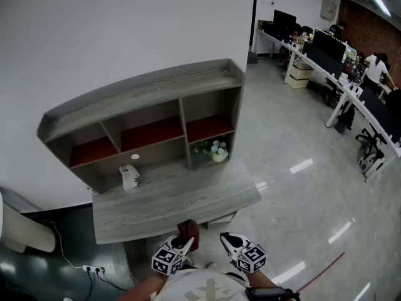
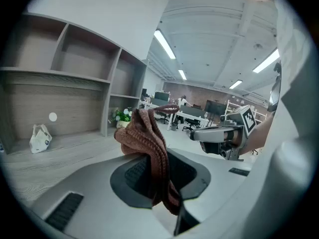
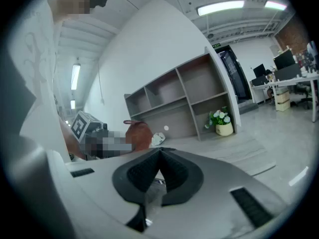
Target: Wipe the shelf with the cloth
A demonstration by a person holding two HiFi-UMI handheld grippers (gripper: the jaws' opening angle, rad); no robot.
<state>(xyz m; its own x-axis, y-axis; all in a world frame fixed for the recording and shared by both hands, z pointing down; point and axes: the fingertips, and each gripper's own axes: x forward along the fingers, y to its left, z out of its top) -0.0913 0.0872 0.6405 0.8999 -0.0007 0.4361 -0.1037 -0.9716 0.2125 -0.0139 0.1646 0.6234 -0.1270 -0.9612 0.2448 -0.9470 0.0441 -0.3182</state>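
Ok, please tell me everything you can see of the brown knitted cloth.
The reddish-brown ribbed knitted cloth is crumpled, with a thin loop at its top. The left gripper is shut on its middle: a wad bulges beyond the jaws, a tail hangs between them. It is held in the air near the grey wooden shelf unit, touching only the gripper.

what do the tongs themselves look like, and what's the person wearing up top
The left tongs and right tongs are pale grey moulded shells tapering to a point, with black ribbed pads inside. Each carries a white cube printed with black square markers. The person wears a white top with a beige print.
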